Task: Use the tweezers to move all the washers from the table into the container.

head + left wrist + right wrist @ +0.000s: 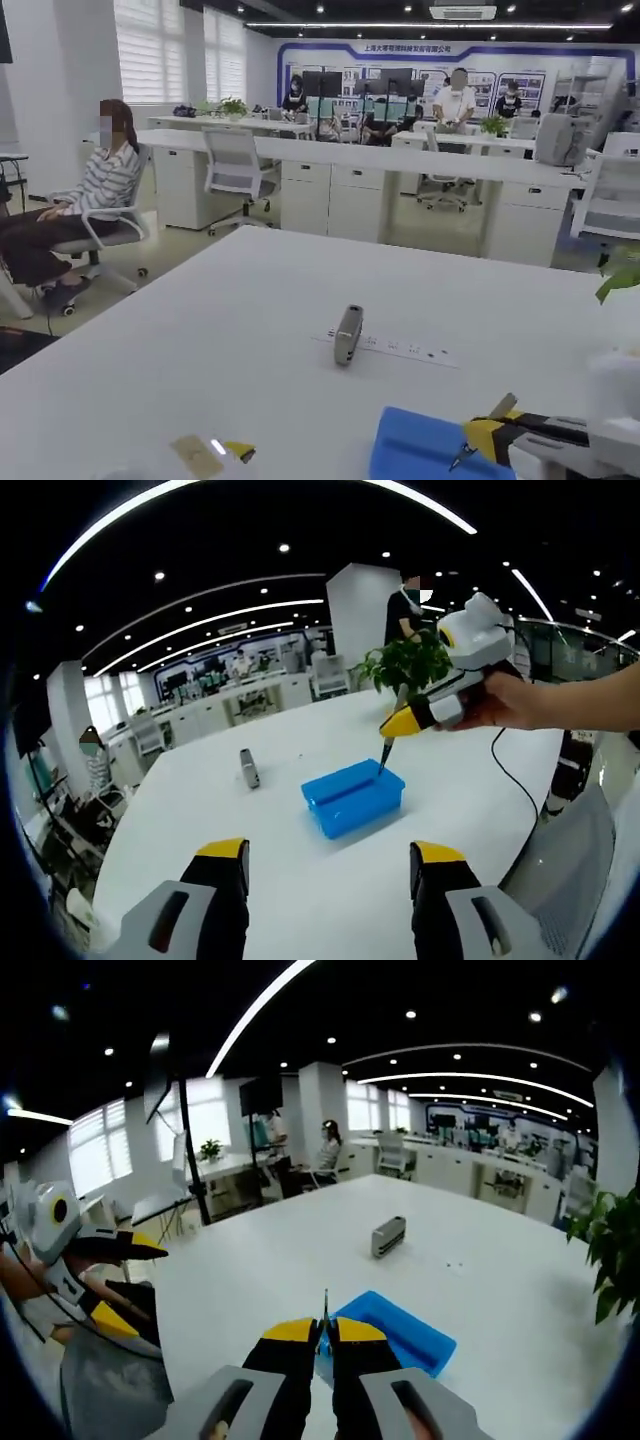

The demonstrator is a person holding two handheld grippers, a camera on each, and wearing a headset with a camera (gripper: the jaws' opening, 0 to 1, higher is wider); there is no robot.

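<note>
The right tongs (322, 1332) are clenched on the tweezers (325, 1308), whose thin points stick out past the yellow tips. A hand (505, 702) holds these tongs. The tweezer points hang over the near edge of the blue container (395, 1332), which sits just ahead of and below them. Whether the points touch the container or carry anything is too small to tell. The left tongs (328, 852) are released, with the jaws spread wide and nothing between them. They are above bare white worktop (300, 910), with the container ahead of them.

Past the container, farther from both tongs, a small grey block (348, 335) lies on the worktop. Just beside the block, on its right in the head view, a short row of tiny dark washers (415, 351) lies on the worktop. They are well apart from the container and too small to show their shape.

The worktop is wide, smooth and white. A leafy plant (610, 1250) stands at its edge, off to the right of the right tongs.

Beyond the worktop is an open office with rows of white desks (400, 160) and white swivel chairs (235, 160). A seated person (100, 190) is far off to the left, and other people (455, 100) are at the back. There are windows with blinds (150, 45) and a blue-framed wall display (450, 60). The ceiling is dark and carries strip lights (430, 24).
</note>
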